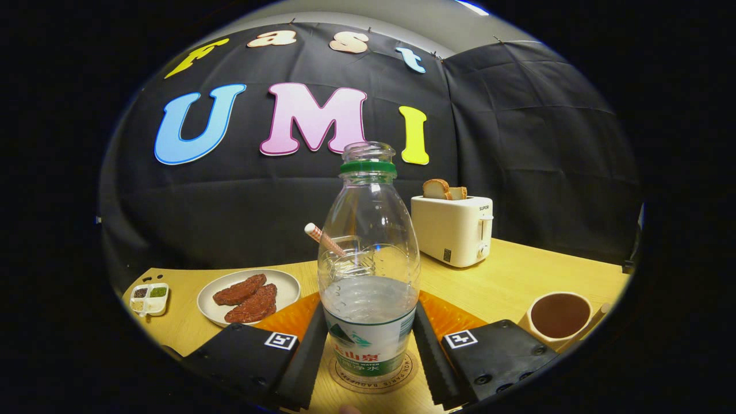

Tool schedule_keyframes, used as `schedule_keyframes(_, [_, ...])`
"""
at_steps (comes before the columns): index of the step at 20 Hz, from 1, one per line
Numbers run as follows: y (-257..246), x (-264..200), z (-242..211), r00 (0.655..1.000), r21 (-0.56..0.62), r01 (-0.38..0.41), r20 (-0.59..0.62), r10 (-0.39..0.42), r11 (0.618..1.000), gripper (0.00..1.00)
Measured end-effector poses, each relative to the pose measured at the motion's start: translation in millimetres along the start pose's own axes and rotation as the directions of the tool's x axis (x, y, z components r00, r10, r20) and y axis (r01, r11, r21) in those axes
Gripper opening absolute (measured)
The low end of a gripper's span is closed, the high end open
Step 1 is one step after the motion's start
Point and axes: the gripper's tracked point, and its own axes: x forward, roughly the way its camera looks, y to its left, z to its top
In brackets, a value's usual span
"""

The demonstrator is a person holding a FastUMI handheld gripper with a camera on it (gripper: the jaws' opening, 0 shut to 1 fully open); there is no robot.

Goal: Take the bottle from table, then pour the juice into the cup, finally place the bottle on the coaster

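Upright, clear ribbed plastic bottle (368,270) on round coaster (374,376), betw. barely-parted gripper (368,351) jaws.

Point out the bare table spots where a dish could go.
Bare wood lies between the toaster and the mug, and between the plate and the condiment tray. Crowded around the bottle, which stands on its coaster with the gripper flanking it.

Even overhead light — fisheye-warped edges
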Motion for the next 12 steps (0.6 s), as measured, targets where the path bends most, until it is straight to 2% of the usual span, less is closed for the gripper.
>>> schedule_keyframes(7, [-3.2,-2.3,-5.3,1.000,-0.009,-0.002,-0.014,0.002,1.000,0.80])
schedule_keyframes(10, [-3.5,-7.3,-0.8,1.000,-0.014,-0.002,0.000,0.002,1.000,0.98])
schedule_keyframes(12, [-0.2,-8.6,-2.1,1.000,-0.006,-0.020,-0.002,0.019,1.000,0.99])
